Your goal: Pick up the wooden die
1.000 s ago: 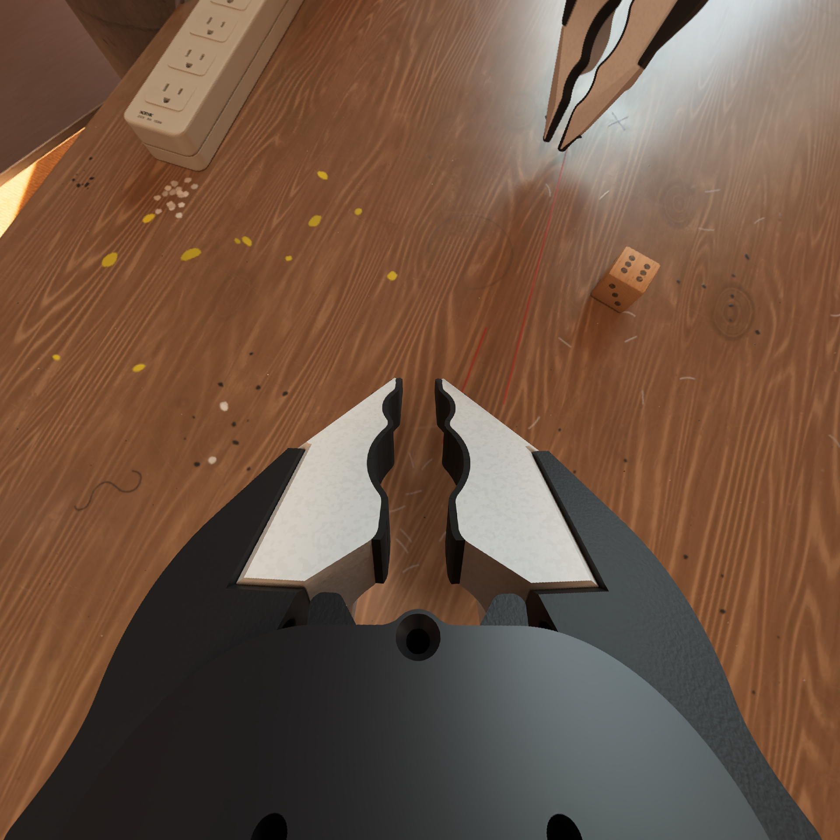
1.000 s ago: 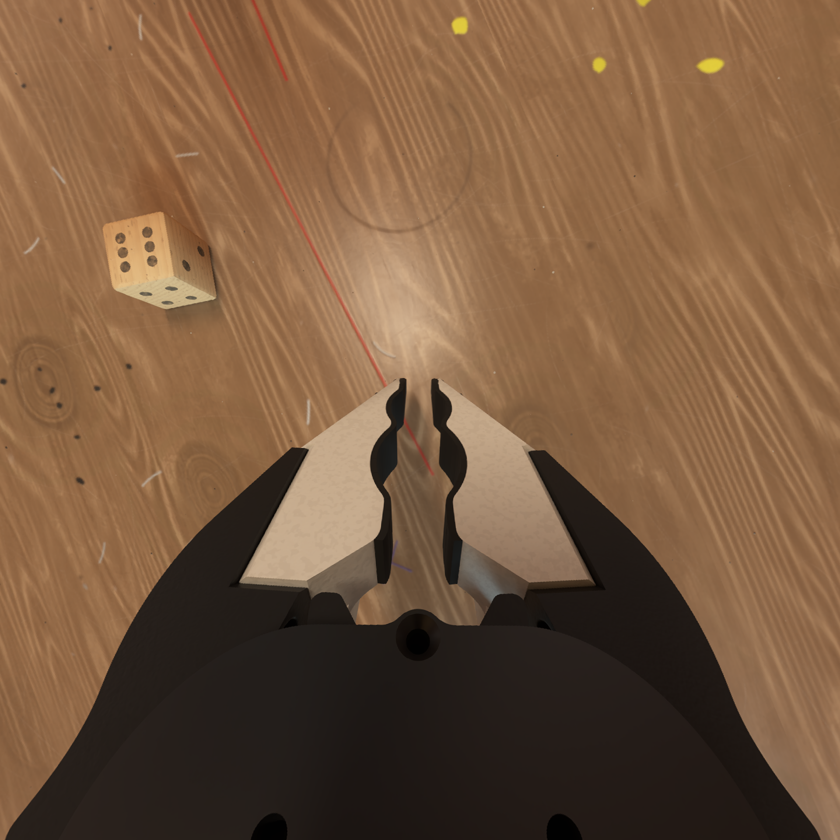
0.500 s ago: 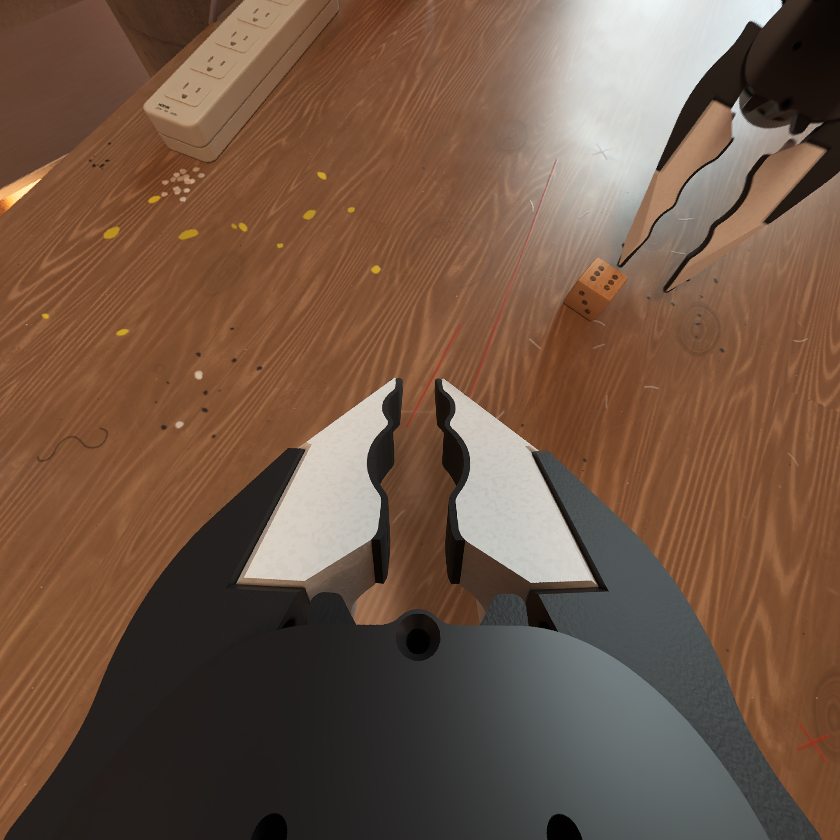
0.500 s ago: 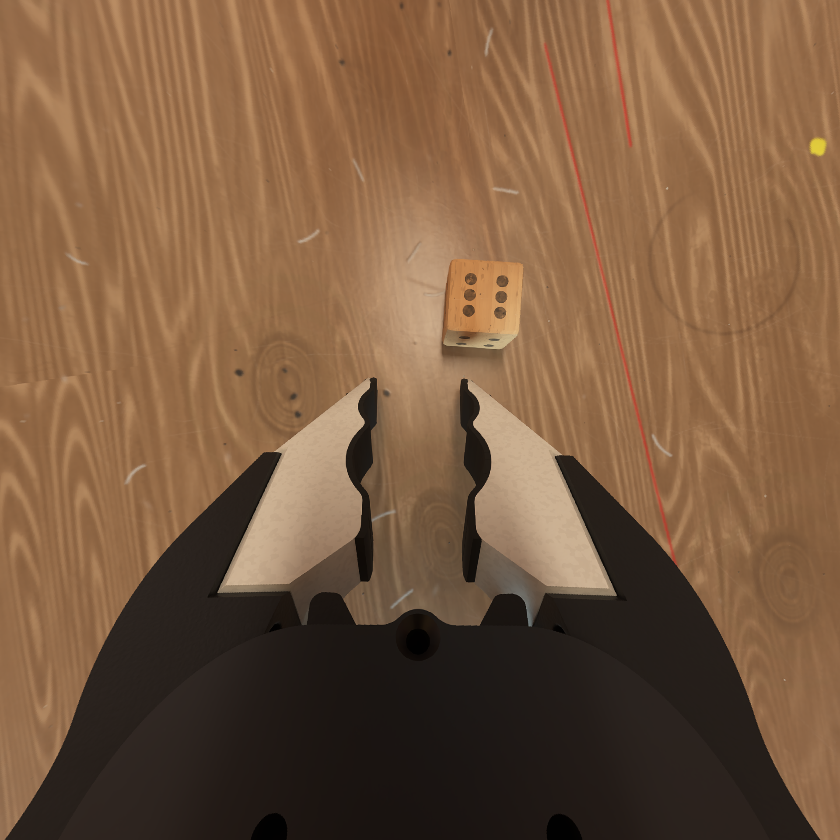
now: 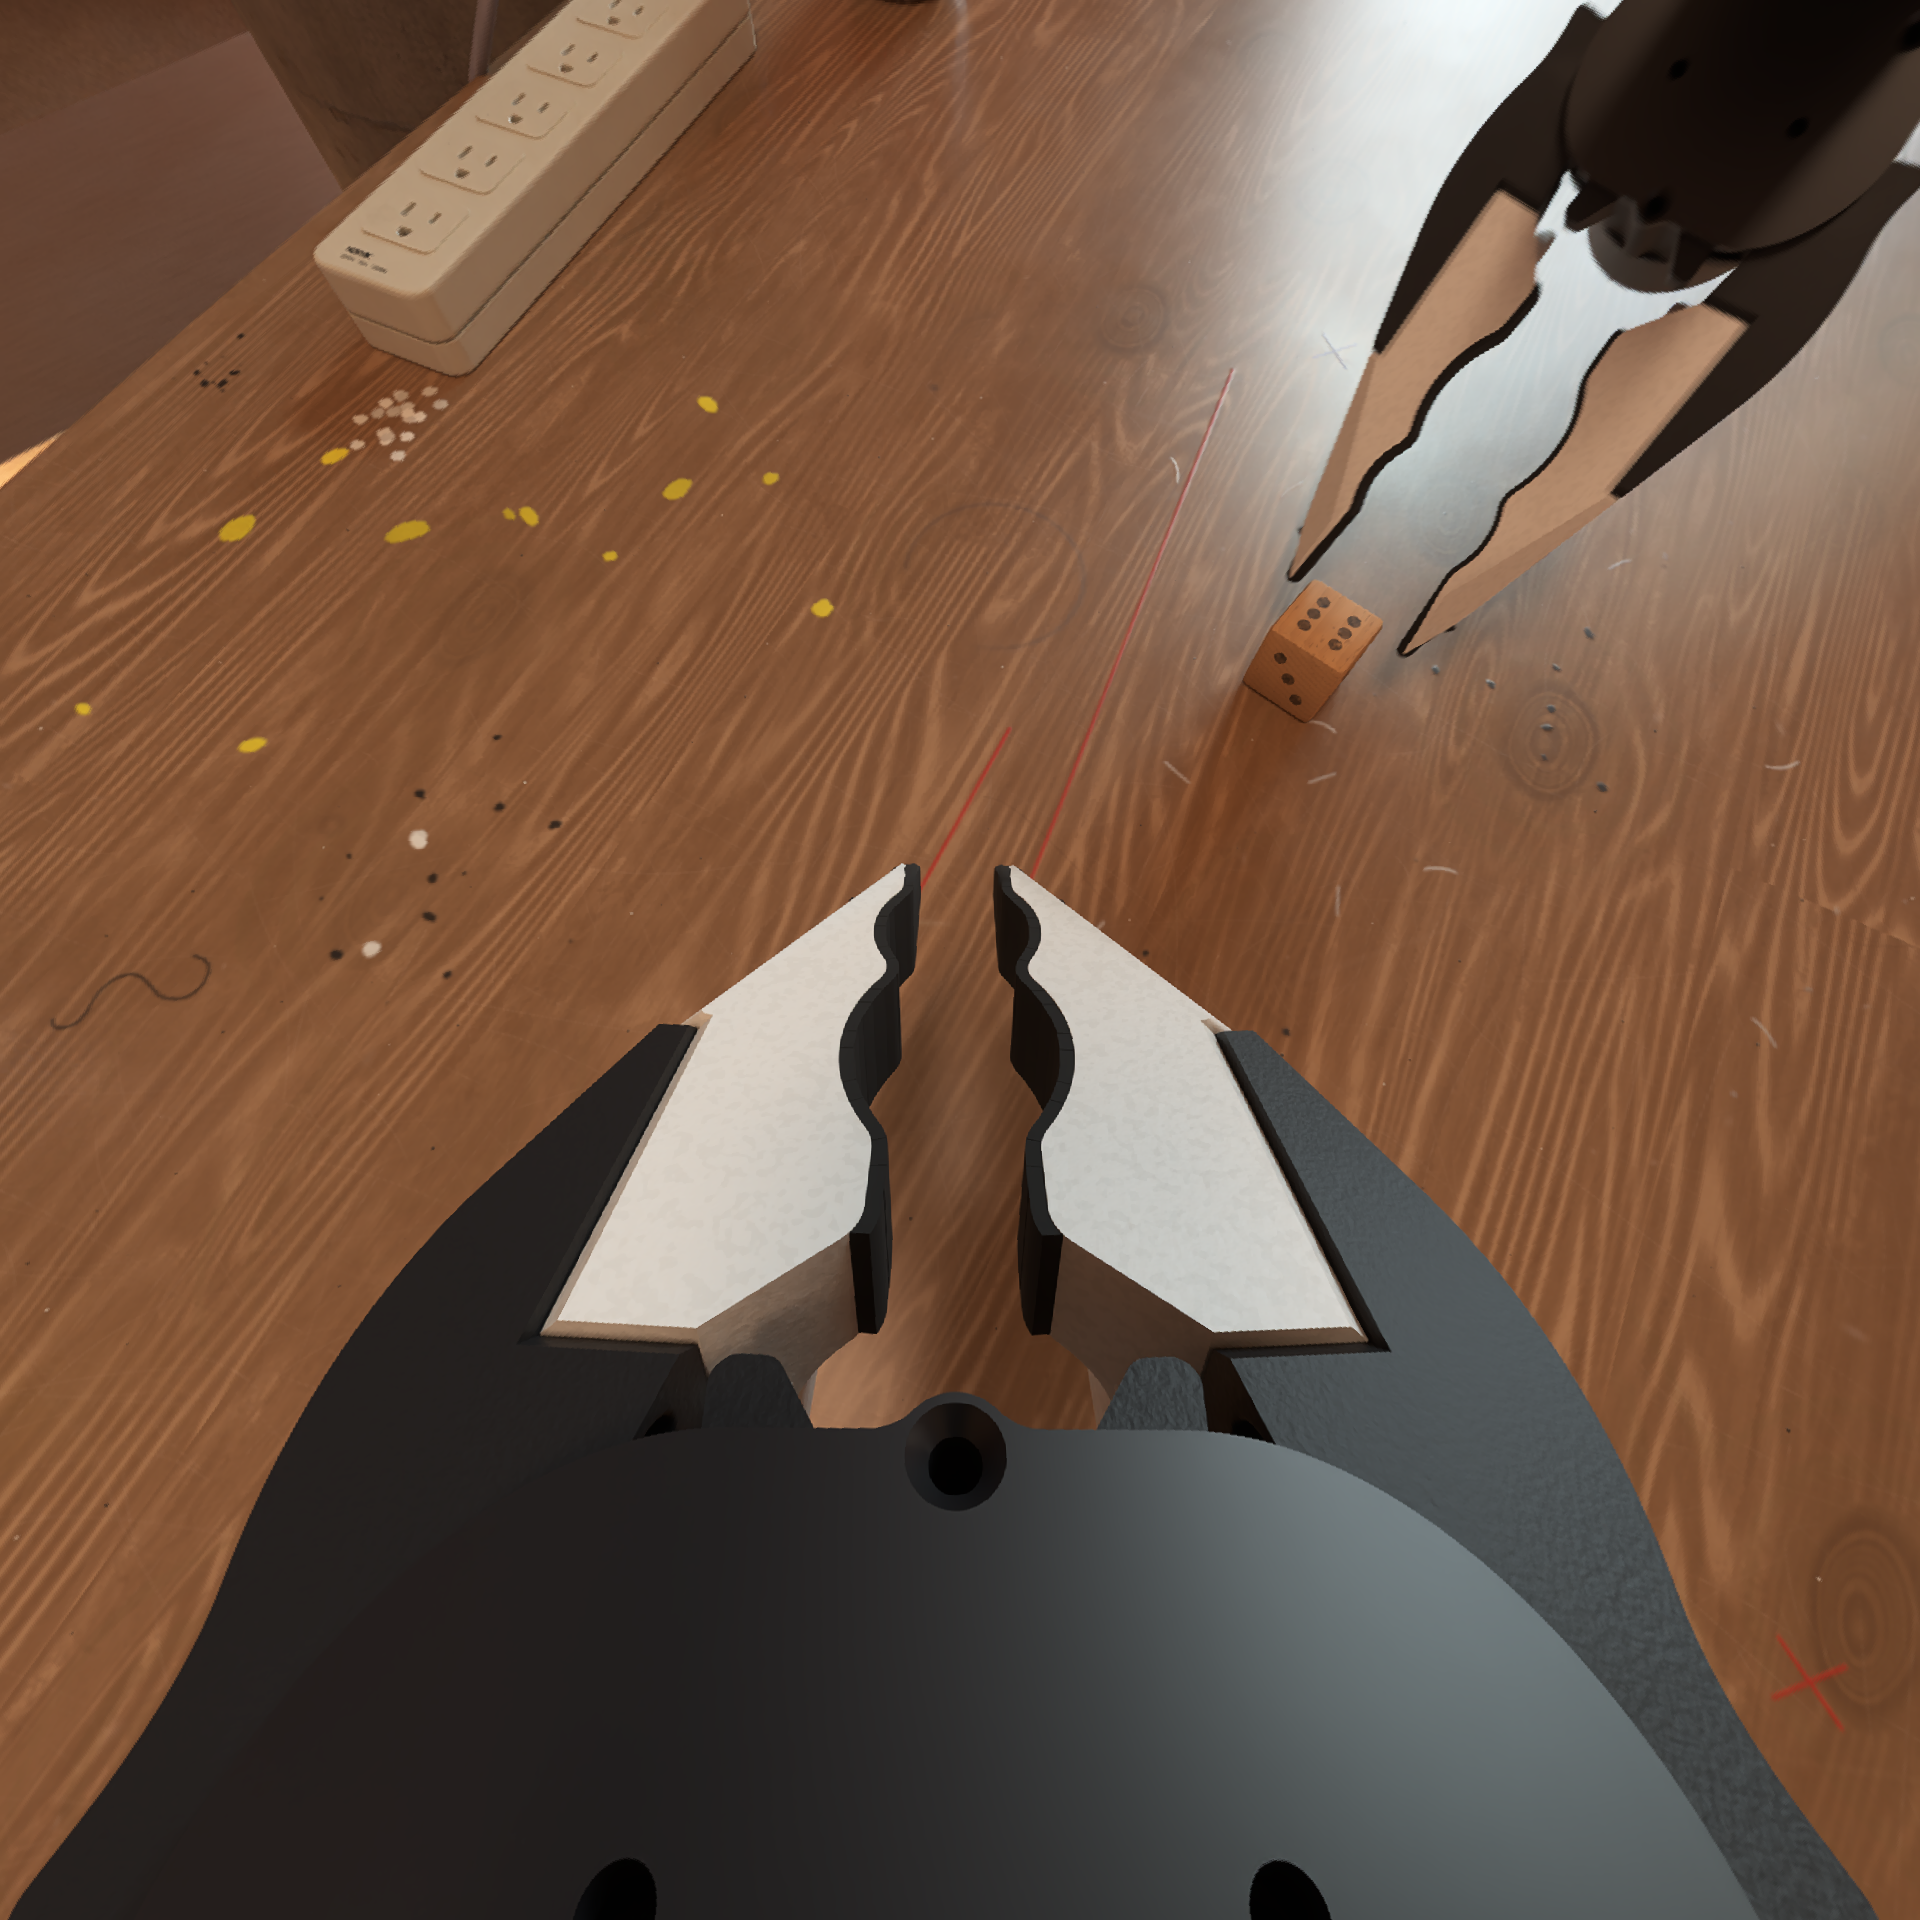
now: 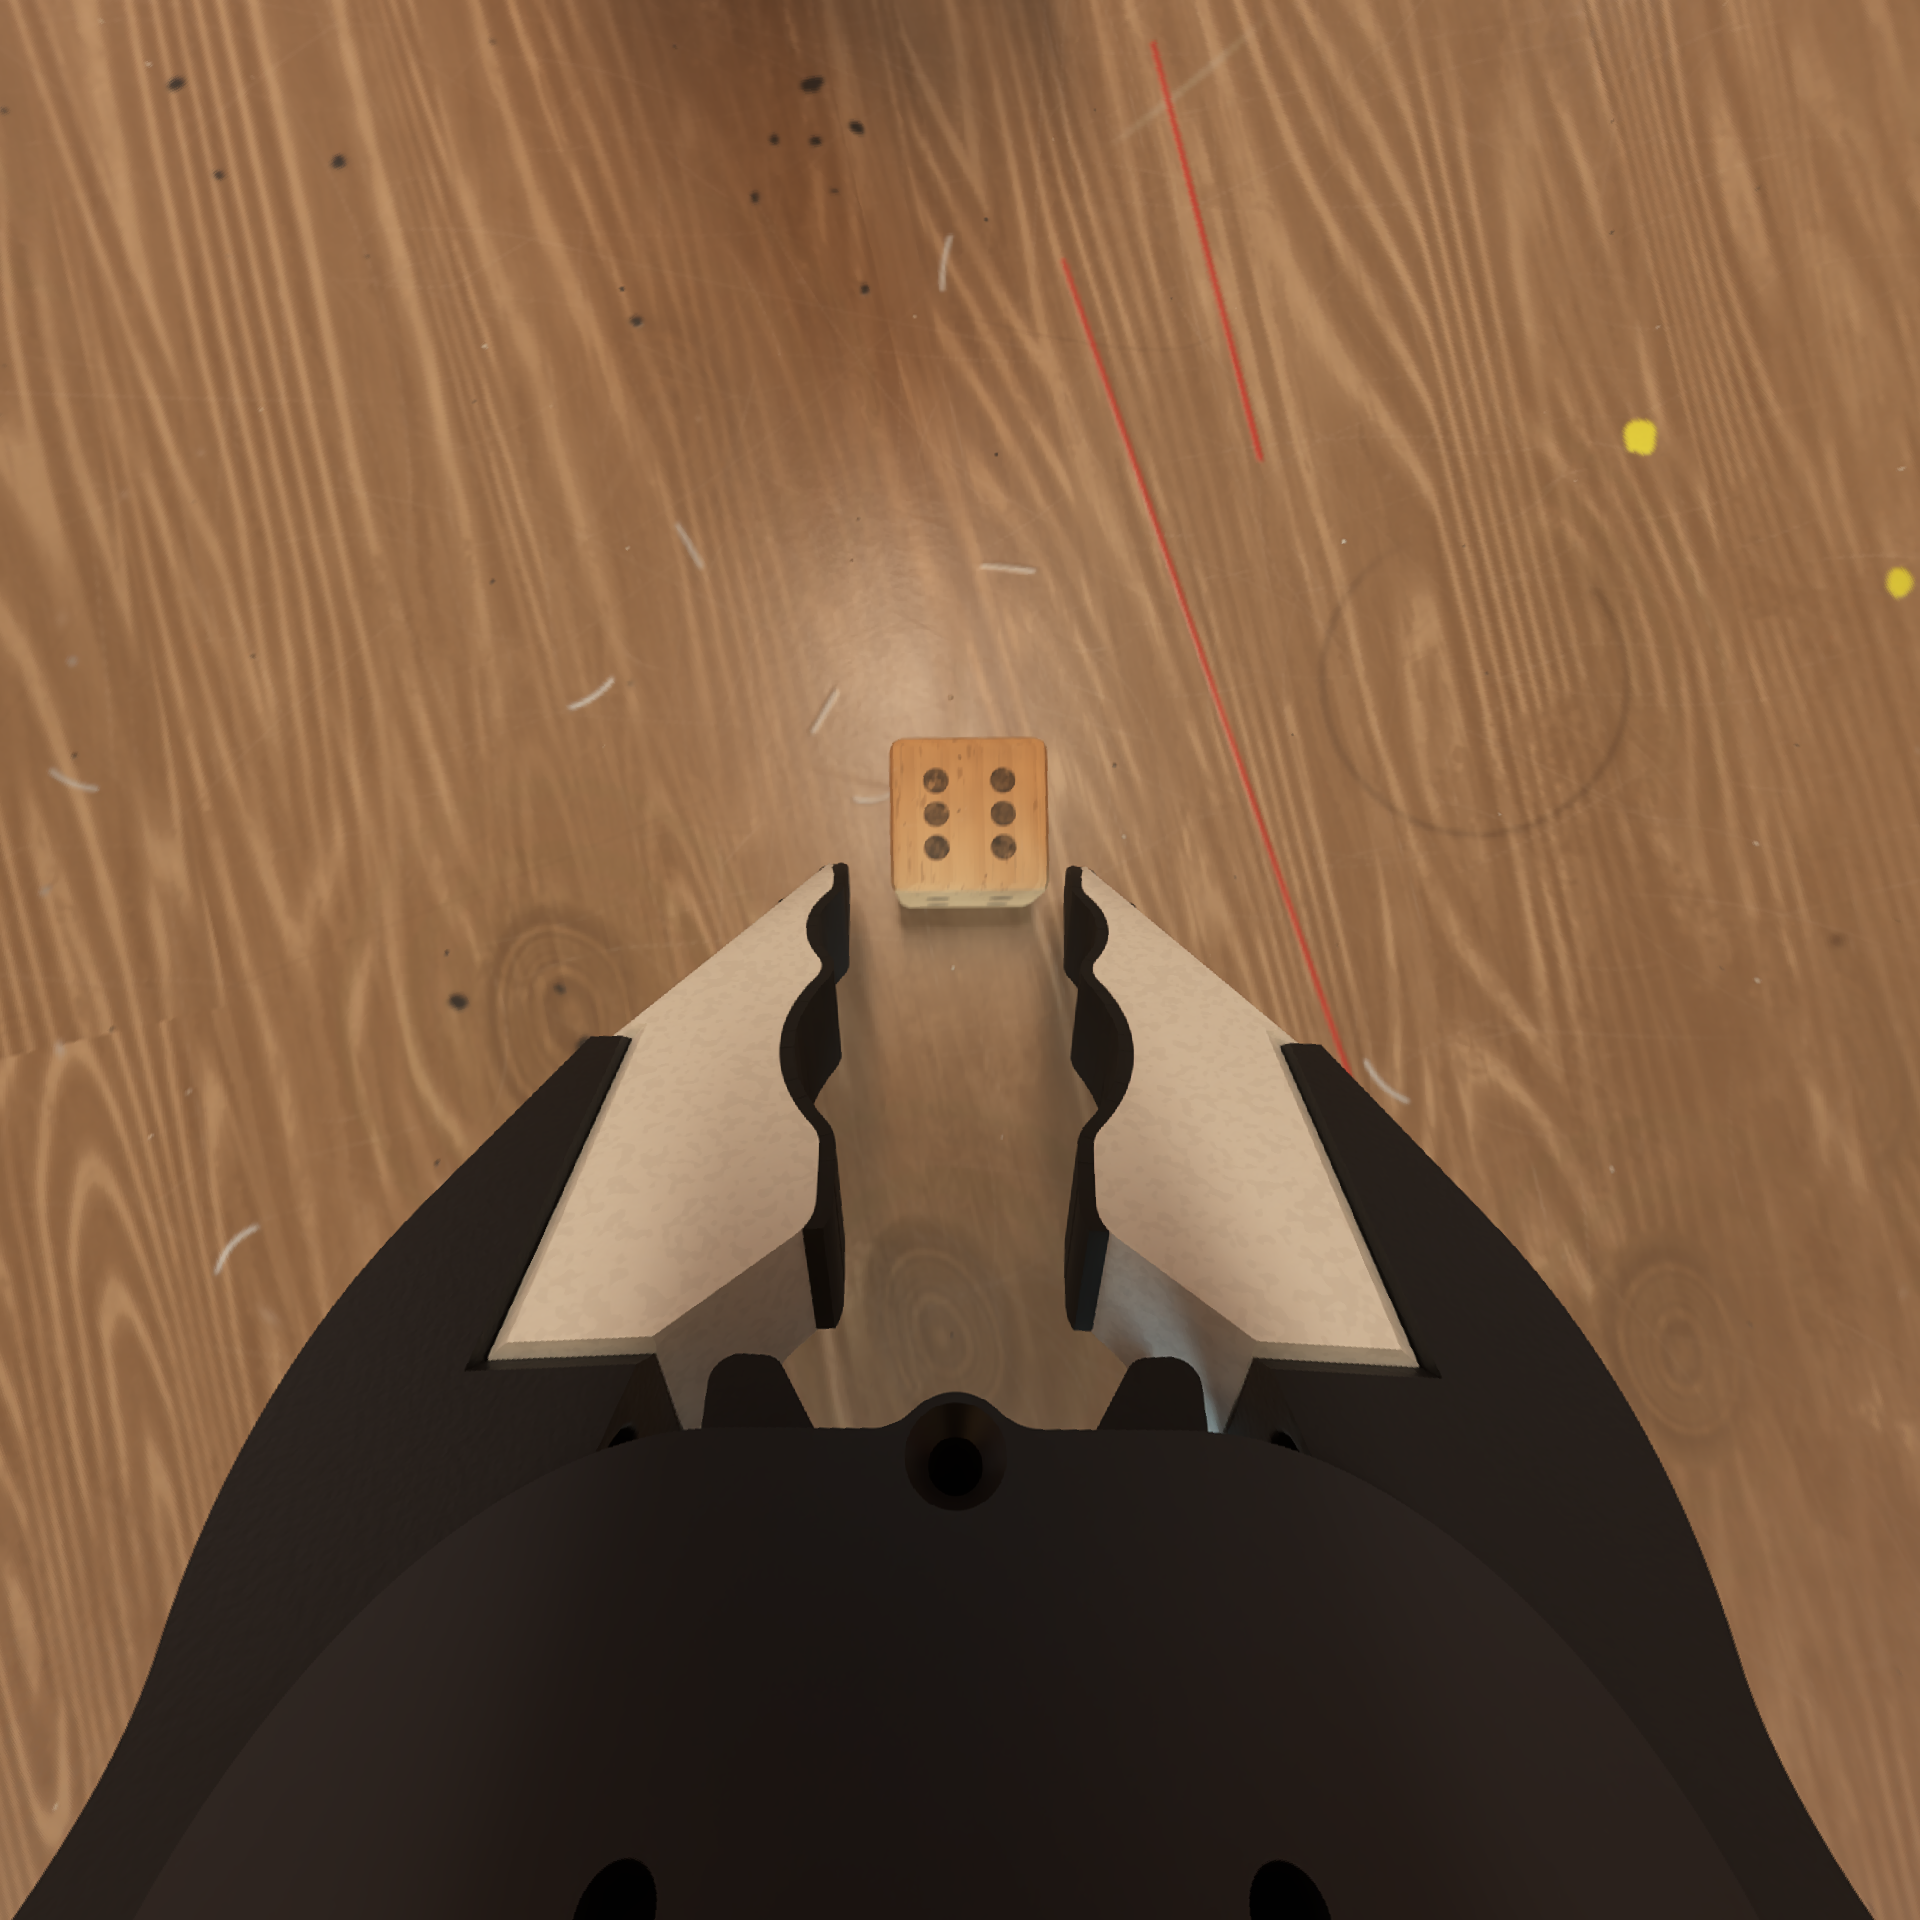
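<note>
The wooden die lies on the wooden table with its six-pip face up. My right gripper is open and points down at the die. Its fingertips stand just short of the die, one to each side, and do not touch it. In the left wrist view the die sits at the right, with the right gripper straddling it from above. My left gripper hovers over bare table well to the left of the die; its jaws stand almost together with nothing between them.
A beige power strip lies at the far left near the table's edge. Yellow specks, white crumbs and thin red lines mark the tabletop between the left gripper and the die.
The right gripper has swung over the die, opened wider and lined up so the die sits centred at its tips. The left gripper has drawn back slightly, jaws unchanged.
</note>
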Available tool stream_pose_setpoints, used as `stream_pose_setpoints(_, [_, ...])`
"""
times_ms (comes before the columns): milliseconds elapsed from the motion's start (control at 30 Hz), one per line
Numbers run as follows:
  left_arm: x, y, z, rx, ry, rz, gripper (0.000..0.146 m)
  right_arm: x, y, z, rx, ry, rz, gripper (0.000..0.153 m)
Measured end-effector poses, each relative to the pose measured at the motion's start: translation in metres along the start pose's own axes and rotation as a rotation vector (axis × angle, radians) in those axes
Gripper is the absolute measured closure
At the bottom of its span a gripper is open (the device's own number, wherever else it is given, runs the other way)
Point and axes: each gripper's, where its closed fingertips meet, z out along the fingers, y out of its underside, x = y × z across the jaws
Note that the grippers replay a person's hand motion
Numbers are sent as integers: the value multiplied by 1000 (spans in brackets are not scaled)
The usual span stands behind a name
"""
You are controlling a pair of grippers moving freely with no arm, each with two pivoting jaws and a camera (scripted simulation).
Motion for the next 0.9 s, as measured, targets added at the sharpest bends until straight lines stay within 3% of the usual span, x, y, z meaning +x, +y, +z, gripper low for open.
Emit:
stream_pose_setpoints(200, [0, -1, -2, 5, -4, 6, 132, 2, -1, 20, -31, -33, -11, 113])
stream_pose_setpoints(233, [0, -1, -3, 6, -5, 5, 132, 2, -1, 21, -28, -34, -3, 119])
stream_pose_setpoints(567, [5, -7, -5, 21, -4, 16, 132, -3, -4, 20, 31, -29, -17, 119])
stream_pose_setpoints(733, [19, -20, -7, 48, 9, -3, 130, -3, -23, -3, 101, 11, -50, 119])
stream_pose_setpoints(900, [43, -35, -8, 104, 67, -80, 123, -6, -75, -44, 230, 61, -175, 119])
